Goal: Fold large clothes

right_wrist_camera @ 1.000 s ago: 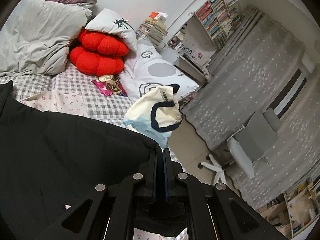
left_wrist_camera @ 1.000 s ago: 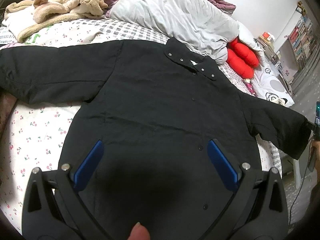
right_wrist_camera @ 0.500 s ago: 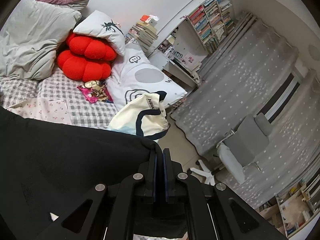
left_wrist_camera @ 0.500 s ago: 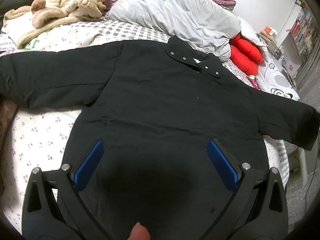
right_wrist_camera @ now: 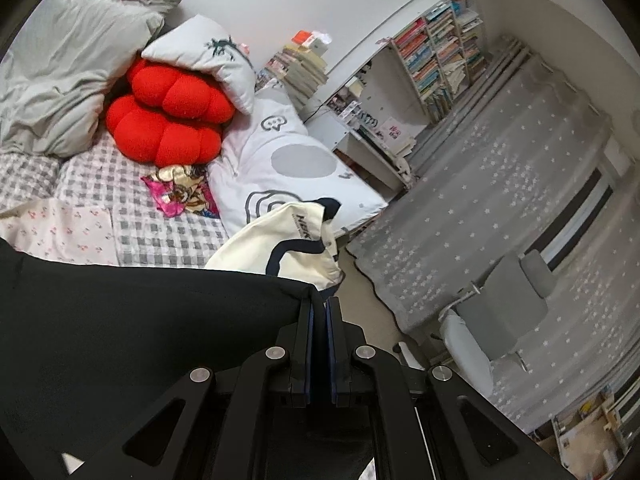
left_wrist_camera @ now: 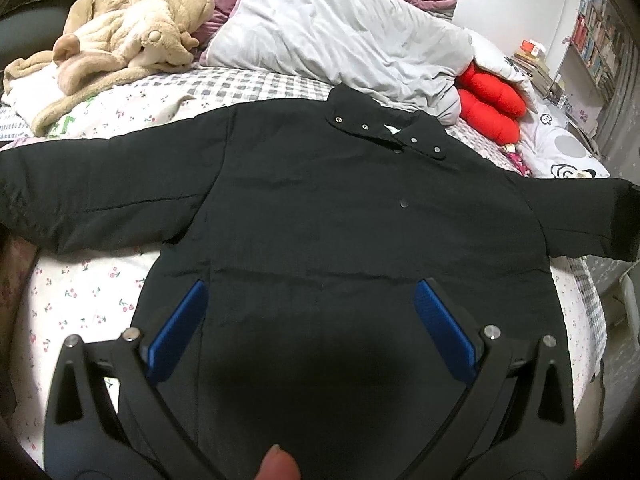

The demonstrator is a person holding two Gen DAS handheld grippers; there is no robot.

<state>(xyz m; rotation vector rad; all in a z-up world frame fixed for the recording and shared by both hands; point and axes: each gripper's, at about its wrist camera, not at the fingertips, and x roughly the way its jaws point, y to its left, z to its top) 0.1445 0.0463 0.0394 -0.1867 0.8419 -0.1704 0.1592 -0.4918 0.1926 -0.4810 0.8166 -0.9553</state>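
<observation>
Nearest me, my left gripper (left_wrist_camera: 308, 312) hangs over the lower body of the black jacket (left_wrist_camera: 340, 208), jaws spread wide, nothing between the blue pads (left_wrist_camera: 444, 332). A fingertip (left_wrist_camera: 278, 462) shows at the bottom edge of that view.

My right gripper (right_wrist_camera: 319, 312) is clamped tight on the cuff end of the right sleeve (right_wrist_camera: 140, 320); black cloth is pinched between the pads and the sleeve runs off to the left of that view.

Jacket lies front-up and spread flat on the bed (left_wrist_camera: 80, 292), collar (left_wrist_camera: 388, 132) toward the pillows, left sleeve (left_wrist_camera: 92, 184) stretched out sideways.

Step in hand, as I judge it: draw the sleeve out straight, then carry it in across the chest. Doing it well: keep the cuff low and taut so the padded cloth does not bunch at the shoulder; hold the grip firm until the sleeve lies flat; use the open left gripper to pin the body if it drags.

Around, going outward: a cream bag with dark trim (right_wrist_camera: 288, 244) sits just beyond the held cuff at the bed edge, and could be snagged or knocked off. Farther, a pink printed packet (right_wrist_camera: 180, 188), red cushion (right_wrist_camera: 168, 120), white patterned pillow (right_wrist_camera: 288, 168), grey duvet (left_wrist_camera: 340, 40). A beige plush heap (left_wrist_camera: 132, 36) lies beyond the left sleeve, well clear. Bookshelves (right_wrist_camera: 436, 52) and a grey chair (right_wrist_camera: 500, 304) are off the bed, no concern.
</observation>
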